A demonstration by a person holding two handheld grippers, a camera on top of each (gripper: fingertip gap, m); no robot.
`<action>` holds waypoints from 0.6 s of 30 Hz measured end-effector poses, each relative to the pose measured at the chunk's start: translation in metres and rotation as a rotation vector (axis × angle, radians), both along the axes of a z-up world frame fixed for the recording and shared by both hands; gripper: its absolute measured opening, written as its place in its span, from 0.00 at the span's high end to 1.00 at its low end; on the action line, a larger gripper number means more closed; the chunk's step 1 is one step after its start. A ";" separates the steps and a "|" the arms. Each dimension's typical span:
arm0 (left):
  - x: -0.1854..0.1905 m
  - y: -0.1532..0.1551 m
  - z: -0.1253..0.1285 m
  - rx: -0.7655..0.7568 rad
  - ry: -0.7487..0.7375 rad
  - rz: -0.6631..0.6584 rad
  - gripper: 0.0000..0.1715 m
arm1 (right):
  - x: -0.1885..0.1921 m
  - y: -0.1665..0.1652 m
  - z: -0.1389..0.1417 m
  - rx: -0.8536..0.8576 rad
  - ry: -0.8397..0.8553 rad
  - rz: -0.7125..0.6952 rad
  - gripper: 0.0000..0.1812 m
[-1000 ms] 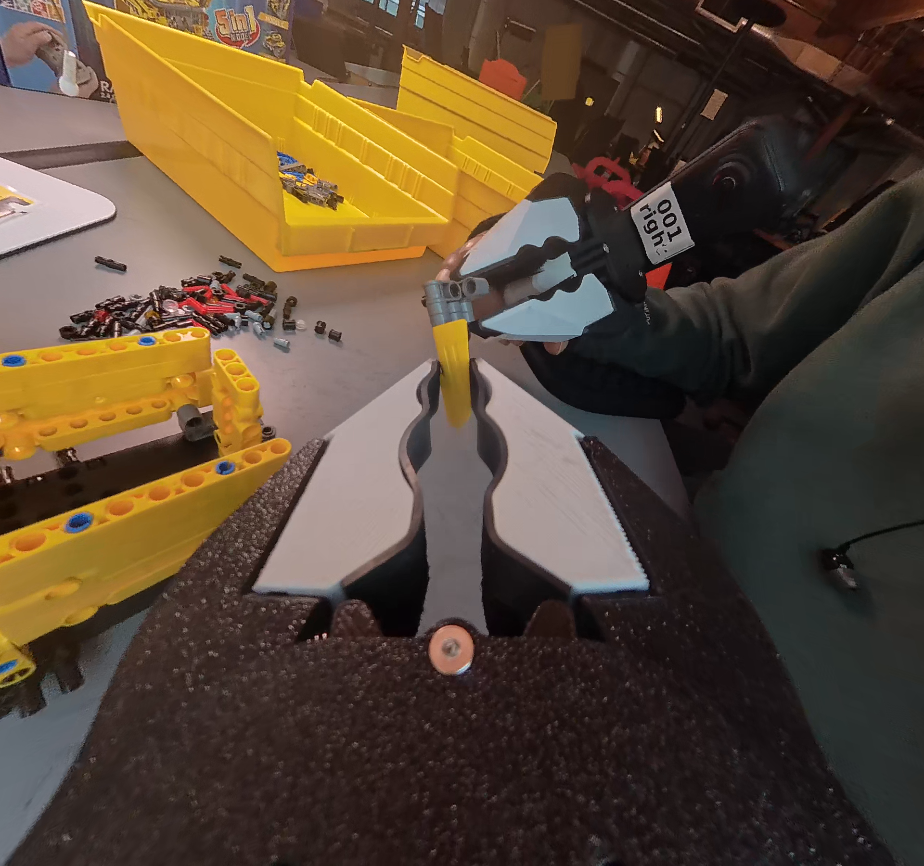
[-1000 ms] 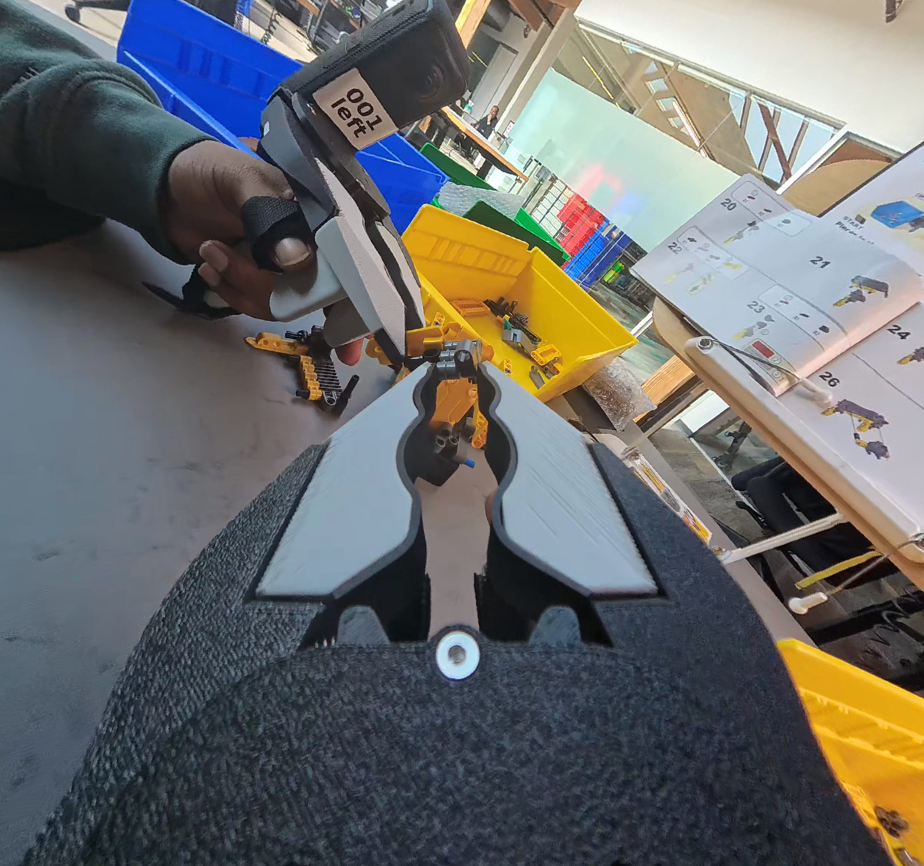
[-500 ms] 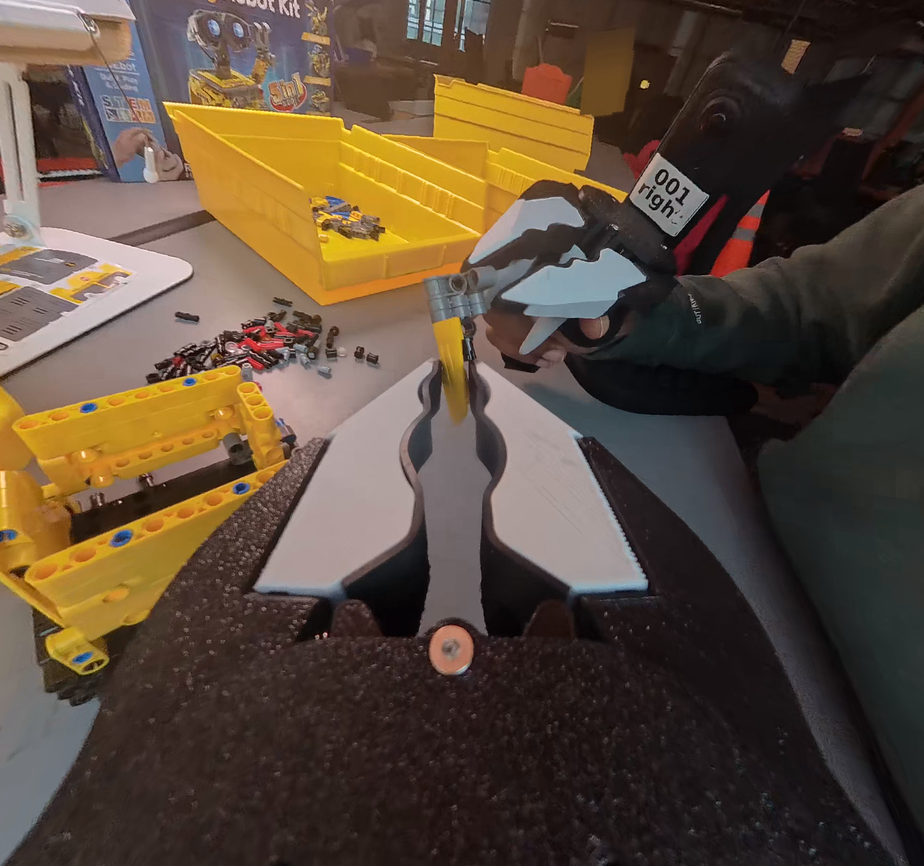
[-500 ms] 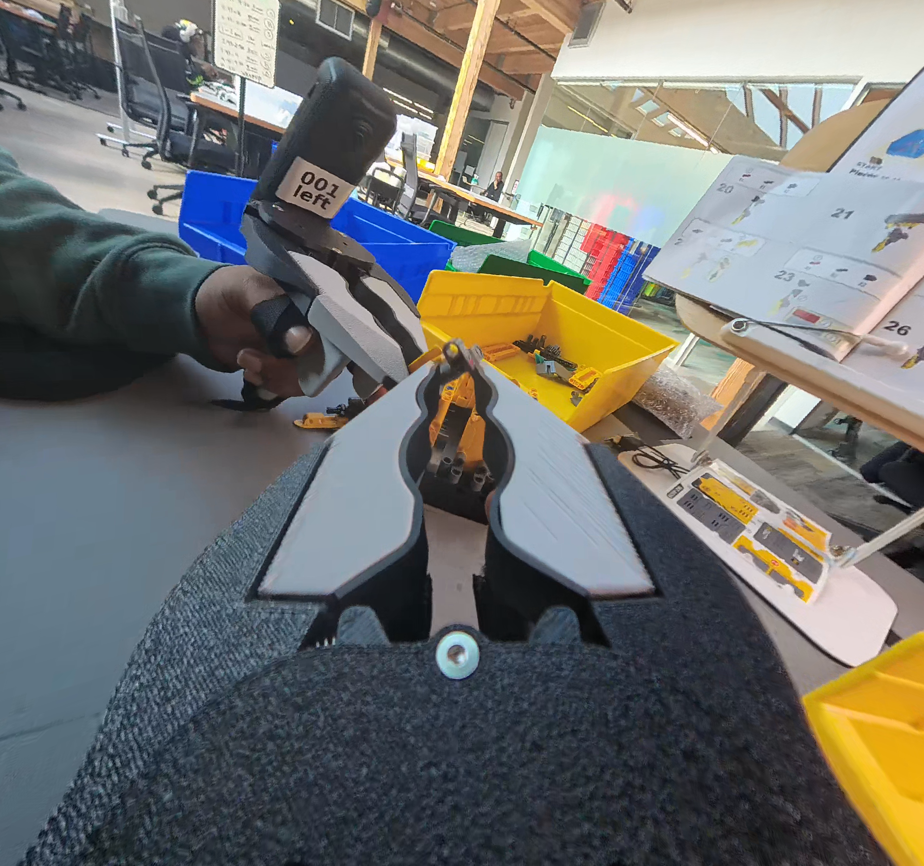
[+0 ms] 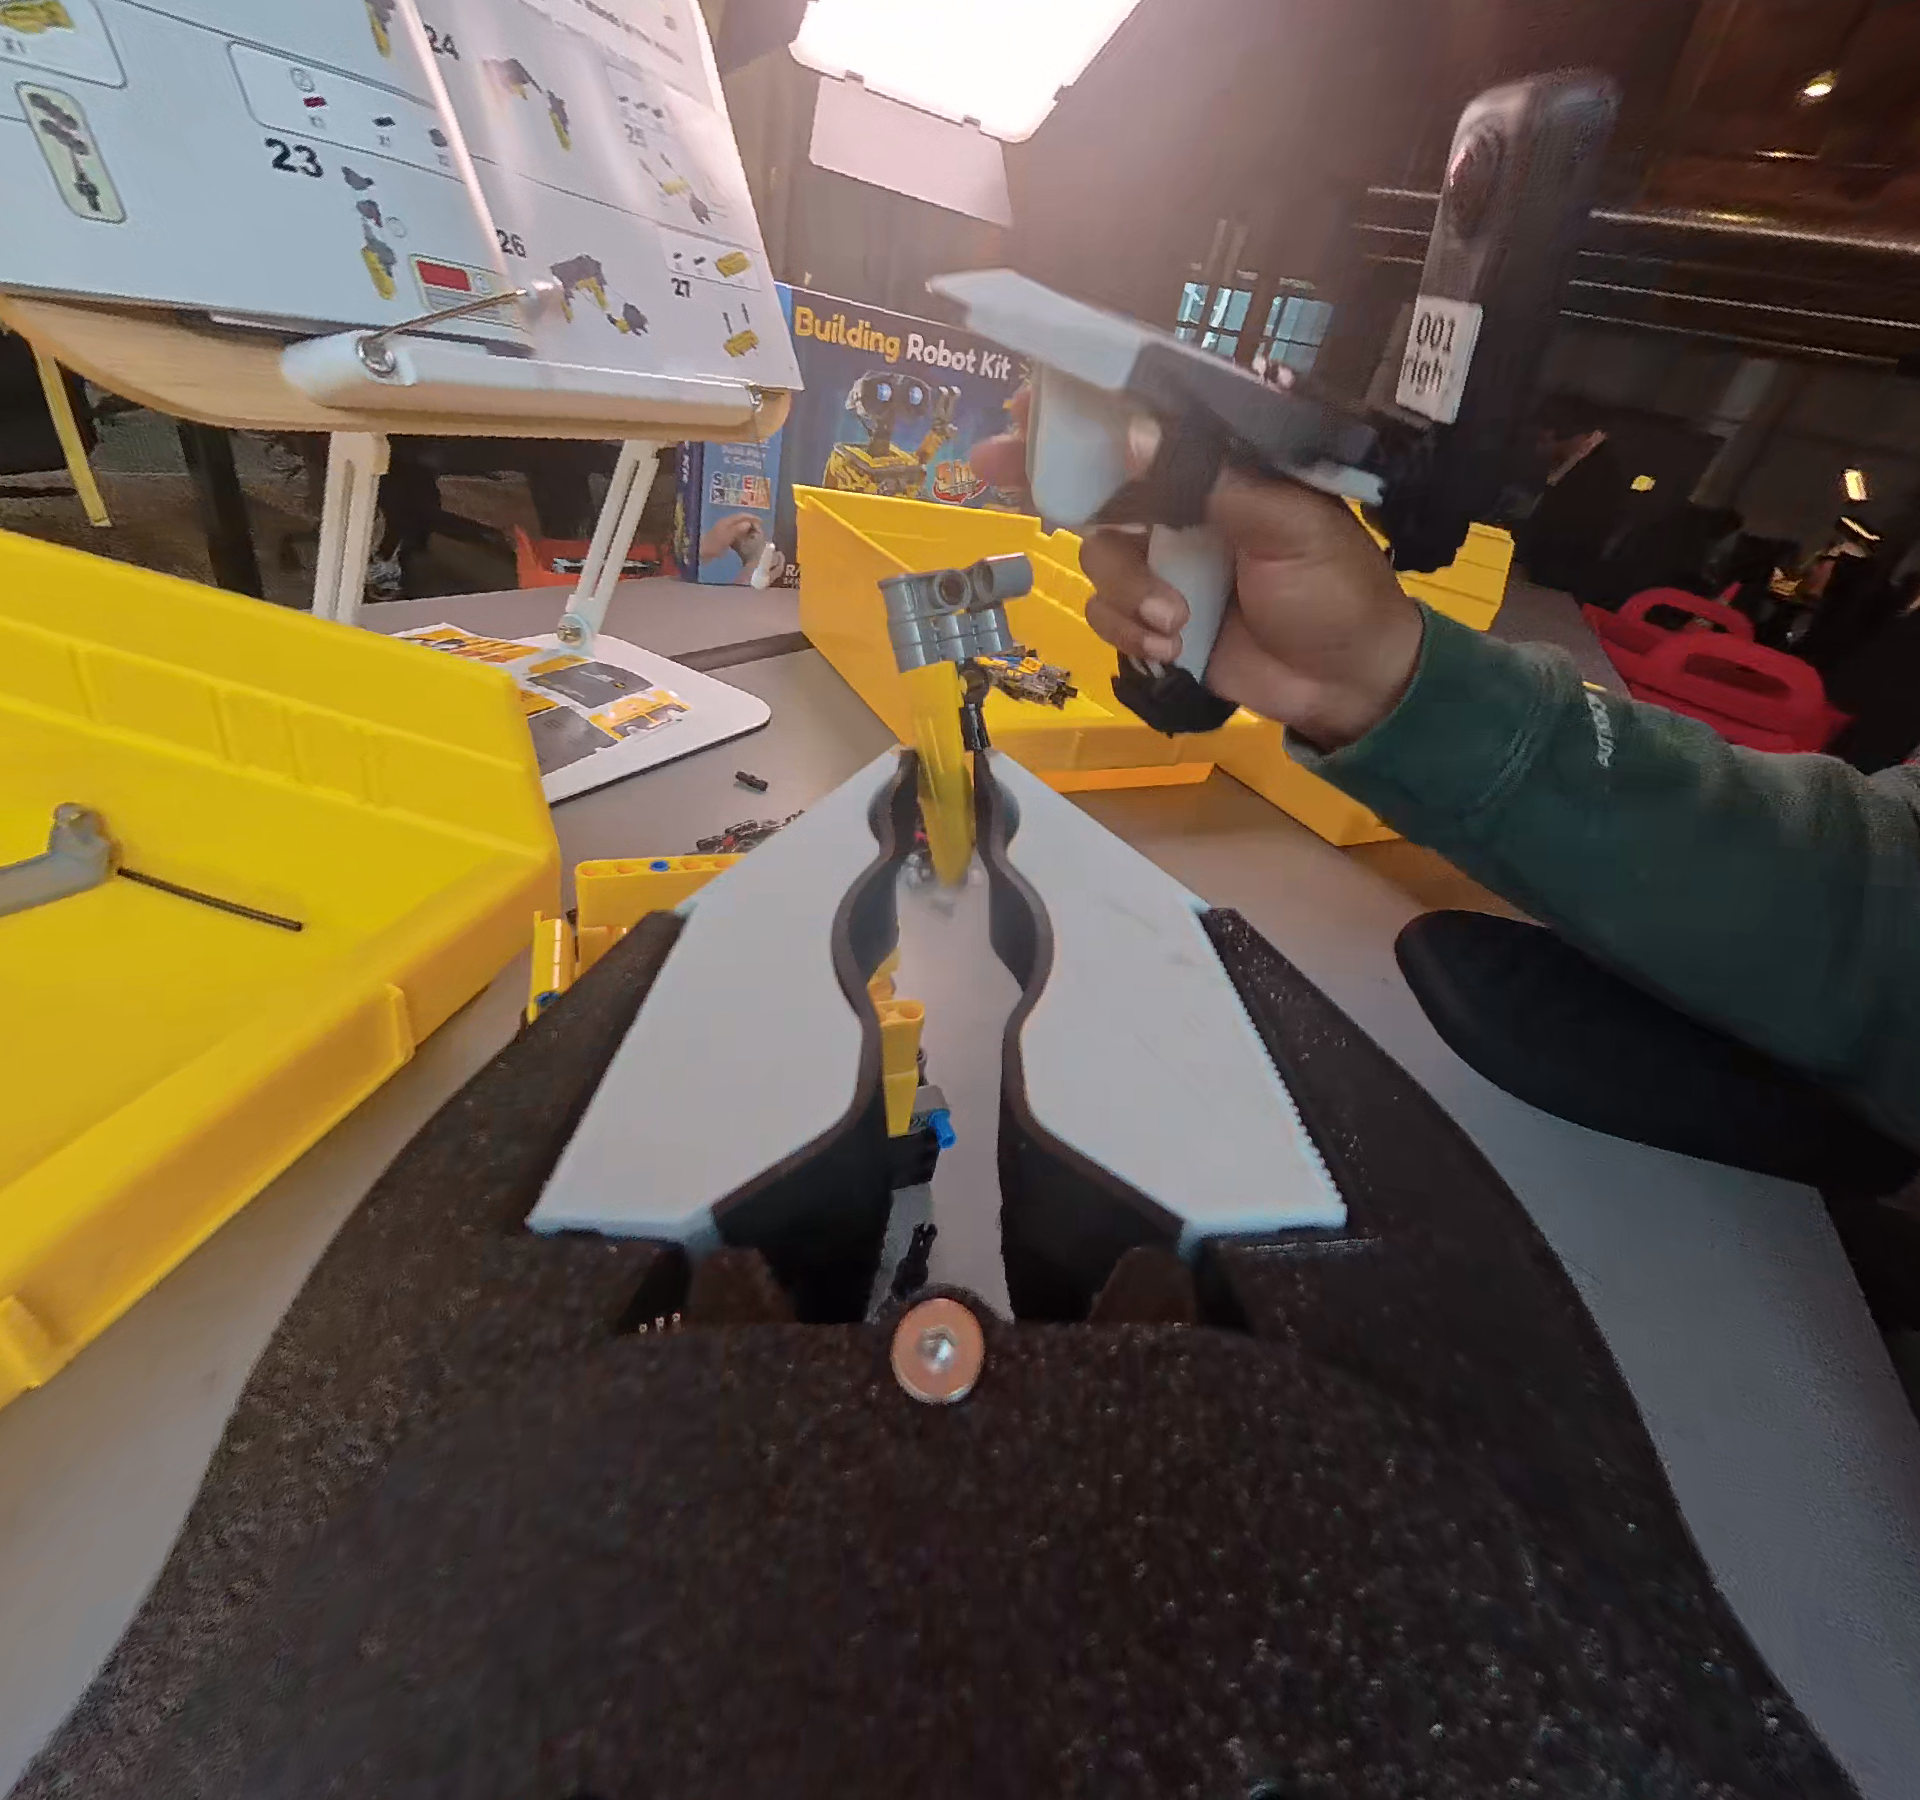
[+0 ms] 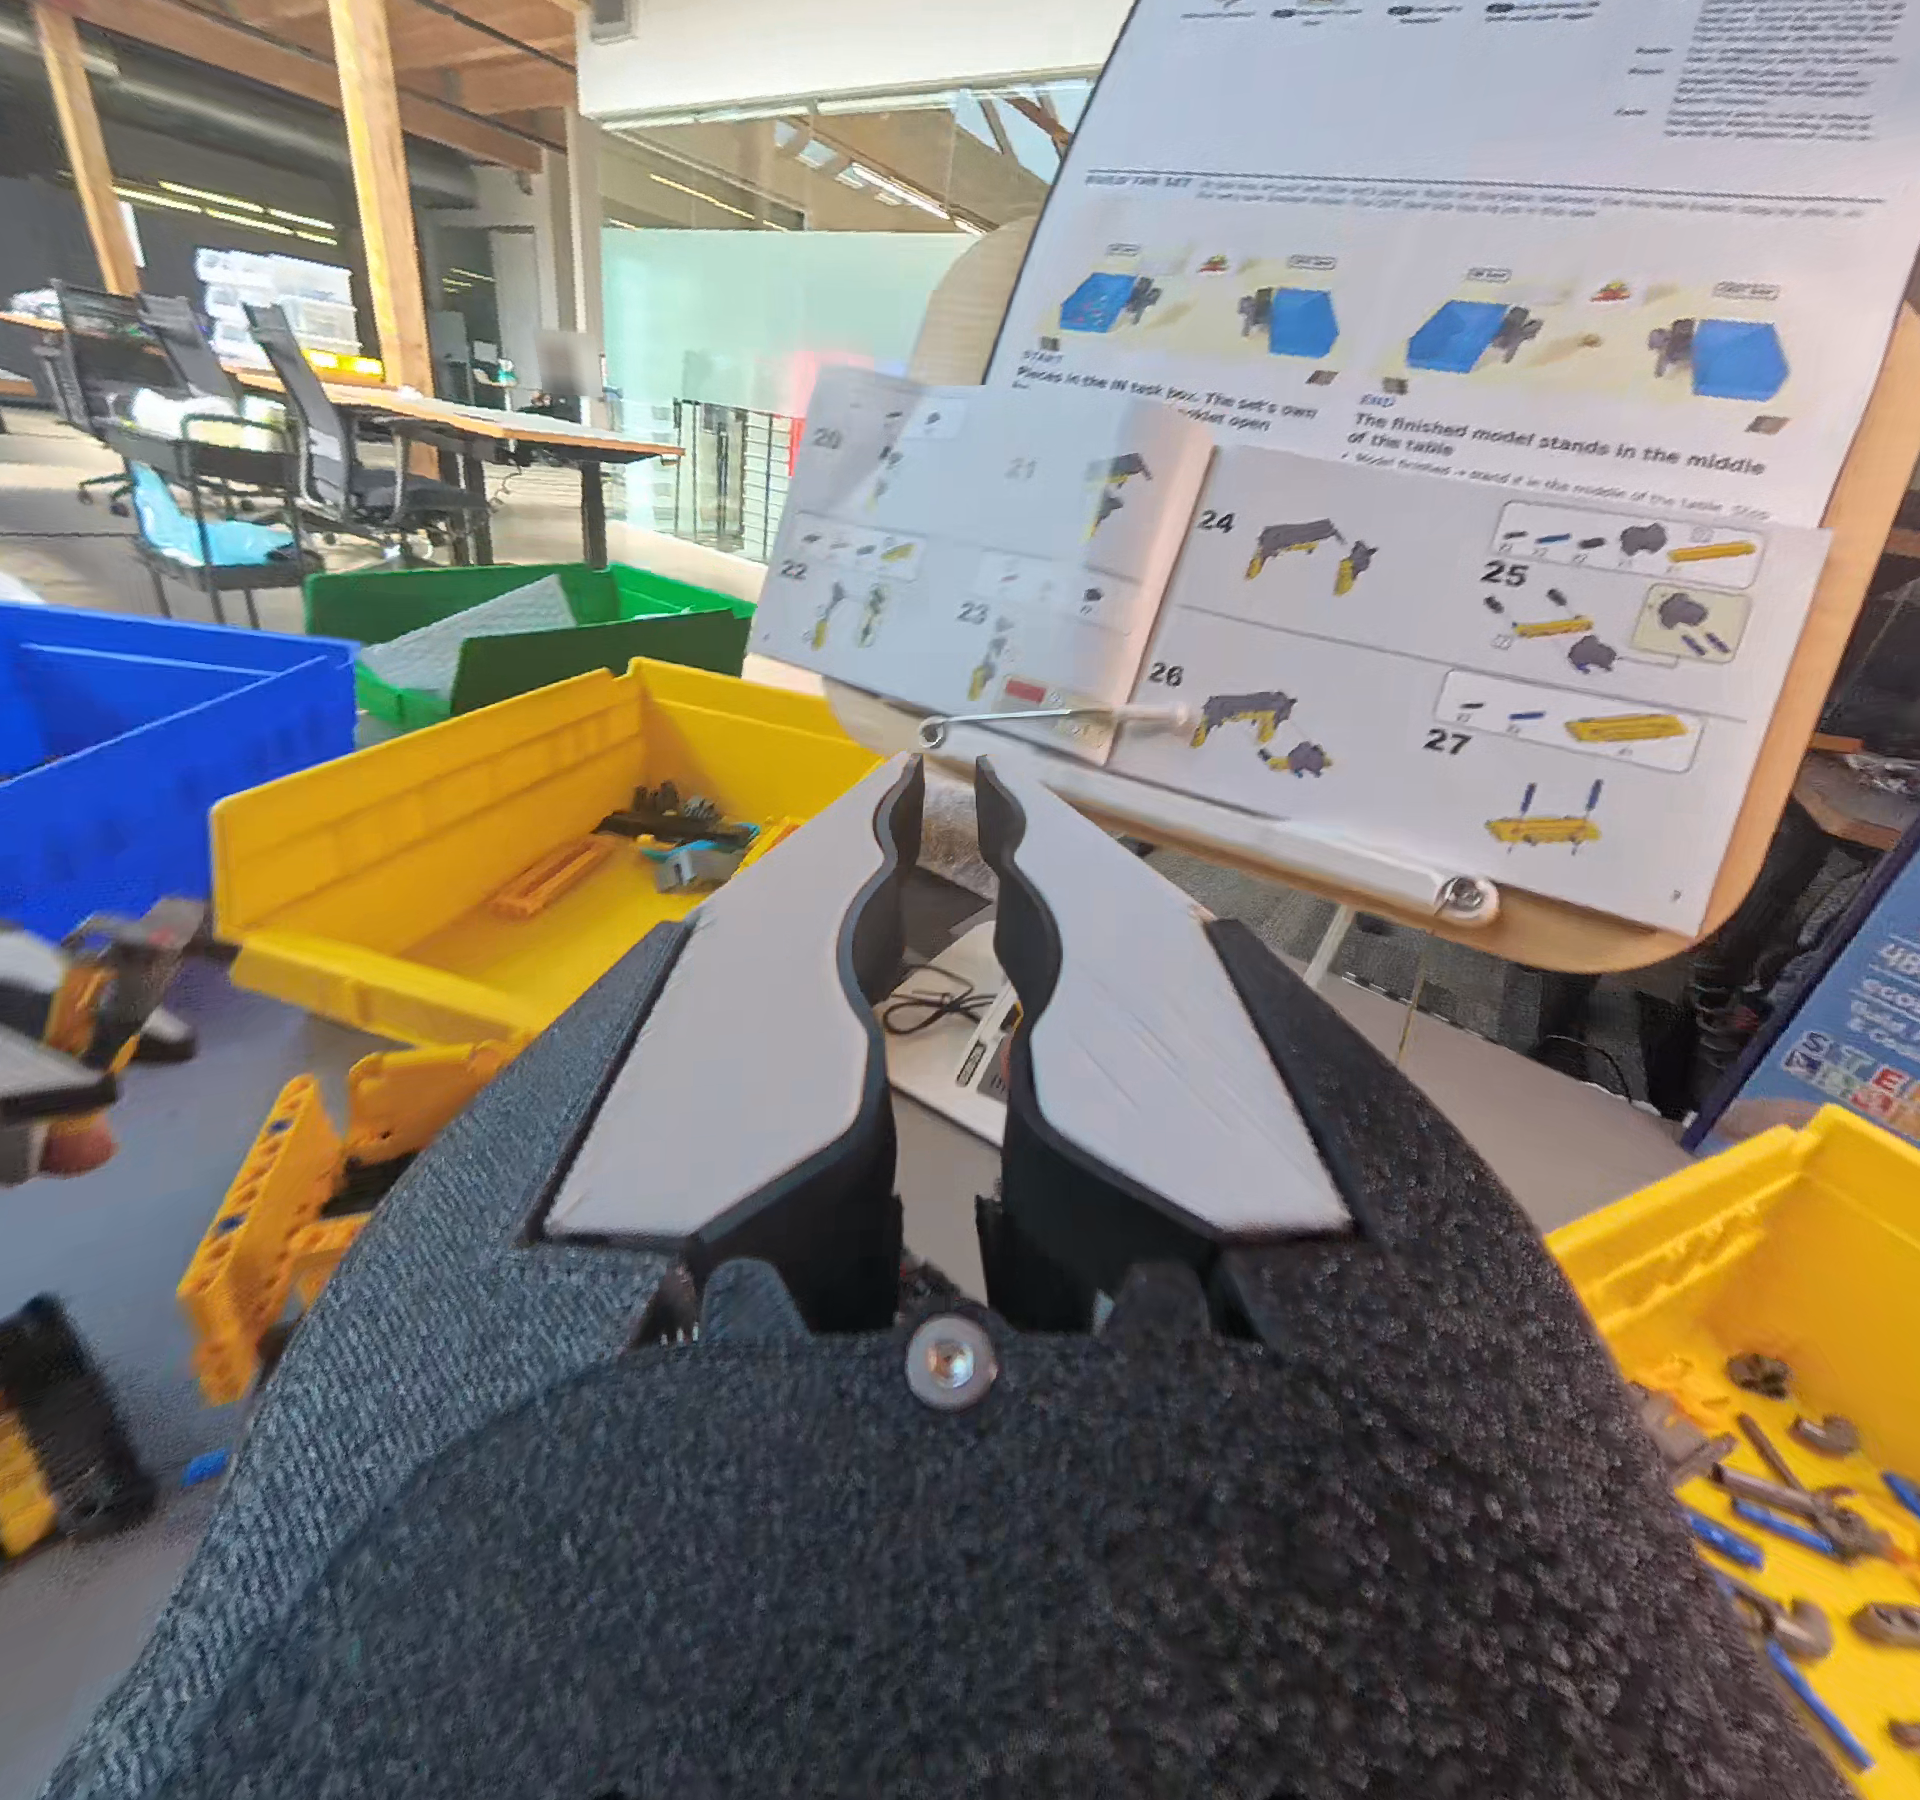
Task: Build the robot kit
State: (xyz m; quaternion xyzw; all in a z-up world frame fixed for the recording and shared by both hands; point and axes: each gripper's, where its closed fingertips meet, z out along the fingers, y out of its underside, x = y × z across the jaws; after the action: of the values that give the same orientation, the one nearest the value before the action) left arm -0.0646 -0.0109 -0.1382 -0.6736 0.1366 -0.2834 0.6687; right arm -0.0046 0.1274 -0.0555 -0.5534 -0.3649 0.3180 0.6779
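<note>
Left gripper clamps yellow part, right one empty

Left gripper (image 5: 943,794) pinches a yellow beam (image 5: 940,774) topped by a grey connector (image 5: 951,612), upright at 12 o'clock; right gripper (image 6: 948,782) parted a little, nothing between its tips, raised at 1 o'clock, gripped by a hand (image 5: 1262,607), green sleeve (image 5: 1621,815) toward 3; instruction booklet (image 6: 1351,628) ahead; yellow bin (image 6: 499,867) at 10.

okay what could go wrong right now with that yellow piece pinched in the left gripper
The left gripper pinches only the lower end of the thin yellow piece, and the grey block on top may tip it sideways. The right gripper holds nothing, so nothing steadies it. A drop could land among the small loose parts.
</note>
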 end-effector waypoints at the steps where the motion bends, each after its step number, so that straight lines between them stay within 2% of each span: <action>1: -0.002 0.002 -0.003 -0.010 0.000 0.009 0.95 | -0.005 0.016 0.011 0.003 0.009 -0.011 0.96; 5: -0.009 0.005 -0.006 -0.013 0.026 0.041 0.95 | -0.032 0.064 0.044 0.067 0.010 0.024 0.96; 7: -0.018 0.008 -0.006 -0.001 0.054 0.082 0.95 | -0.048 0.085 0.050 0.101 -0.034 0.029 0.96; 12: -0.036 0.016 -0.006 0.007 0.058 0.130 0.95 | -0.085 0.130 0.047 0.121 -0.131 0.029 0.96; 18: -0.032 0.007 0.002 -0.008 -0.026 0.083 0.95 | -0.076 0.163 0.050 0.074 -0.094 -0.110 0.97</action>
State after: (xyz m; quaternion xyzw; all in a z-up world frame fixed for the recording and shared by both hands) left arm -0.0969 -0.0036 -0.1367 -0.6779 0.0987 -0.2645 0.6788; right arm -0.0801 0.2909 -0.0050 -0.5614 -0.3769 0.2403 0.6964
